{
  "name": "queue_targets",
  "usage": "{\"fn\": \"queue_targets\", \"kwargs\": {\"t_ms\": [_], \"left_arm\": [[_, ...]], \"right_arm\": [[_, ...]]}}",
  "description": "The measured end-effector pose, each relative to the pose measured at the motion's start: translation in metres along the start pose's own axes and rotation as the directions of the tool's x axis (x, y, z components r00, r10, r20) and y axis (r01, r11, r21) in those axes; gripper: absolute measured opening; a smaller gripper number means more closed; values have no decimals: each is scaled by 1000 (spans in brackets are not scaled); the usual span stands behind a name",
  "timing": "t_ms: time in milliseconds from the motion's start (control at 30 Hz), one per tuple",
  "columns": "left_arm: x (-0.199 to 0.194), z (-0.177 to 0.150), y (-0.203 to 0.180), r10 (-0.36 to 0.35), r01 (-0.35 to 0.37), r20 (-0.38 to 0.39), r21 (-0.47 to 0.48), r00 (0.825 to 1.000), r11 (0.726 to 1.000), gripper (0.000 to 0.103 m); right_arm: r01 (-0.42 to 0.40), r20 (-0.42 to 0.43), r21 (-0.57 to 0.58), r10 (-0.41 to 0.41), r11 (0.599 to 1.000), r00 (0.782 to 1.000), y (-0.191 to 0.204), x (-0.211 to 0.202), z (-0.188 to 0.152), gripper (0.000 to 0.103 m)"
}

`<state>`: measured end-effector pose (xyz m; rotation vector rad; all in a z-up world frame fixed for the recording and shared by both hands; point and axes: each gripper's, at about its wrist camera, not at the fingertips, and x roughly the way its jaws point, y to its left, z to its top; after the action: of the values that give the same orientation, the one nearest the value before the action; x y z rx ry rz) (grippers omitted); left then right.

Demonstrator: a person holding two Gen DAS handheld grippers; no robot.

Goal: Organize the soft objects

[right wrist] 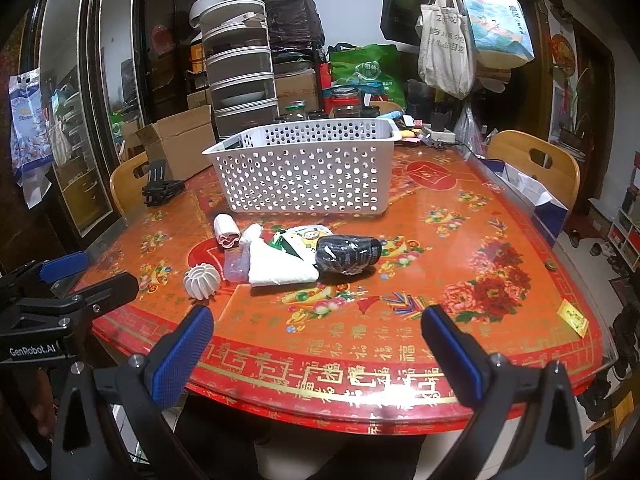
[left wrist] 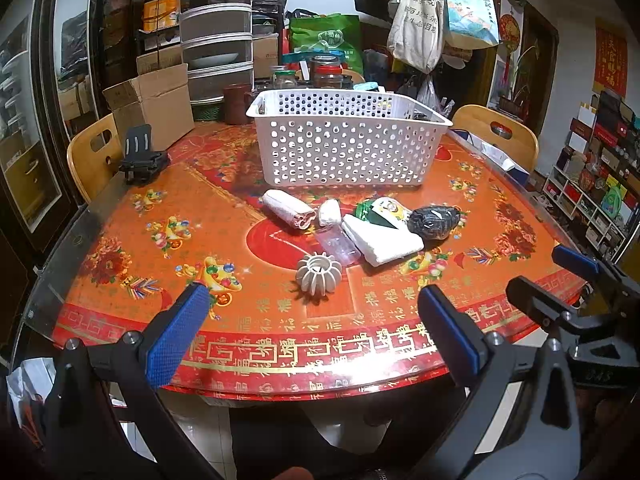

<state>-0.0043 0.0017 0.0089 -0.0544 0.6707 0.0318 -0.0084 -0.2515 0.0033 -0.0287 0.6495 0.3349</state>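
A white perforated basket (left wrist: 344,148) (right wrist: 304,176) stands on the red table. In front of it lie a pink-and-white rolled cloth (left wrist: 288,210) (right wrist: 227,230), a small white roll (left wrist: 330,212) (right wrist: 252,234), a folded white towel (left wrist: 382,240) (right wrist: 280,266), a dark wrapped bundle (left wrist: 434,222) (right wrist: 348,256), a cartoon packet (left wrist: 386,210) (right wrist: 306,240), a clear bottle (left wrist: 338,244) and a white ribbed ball (left wrist: 319,272) (right wrist: 202,280). My left gripper (left wrist: 316,320) is open and empty at the near table edge. My right gripper (right wrist: 318,340) is open and empty beside it.
A cardboard box (left wrist: 154,106) and a black clip (left wrist: 140,156) sit at the table's far left. Jars, drawers and bags crowd the back. Wooden chairs (left wrist: 498,136) flank the table. The right gripper shows in the left wrist view (left wrist: 576,276).
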Motion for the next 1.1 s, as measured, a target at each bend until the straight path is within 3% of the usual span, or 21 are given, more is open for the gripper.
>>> {"fn": "queue_targets", "kwargs": {"t_ms": [1100], "left_arm": [[0, 1, 1, -2, 2, -1, 0, 1000, 1000, 103]], "right_arm": [[-4, -8, 2, 4, 1000, 1000, 0, 2, -3, 103]]}}
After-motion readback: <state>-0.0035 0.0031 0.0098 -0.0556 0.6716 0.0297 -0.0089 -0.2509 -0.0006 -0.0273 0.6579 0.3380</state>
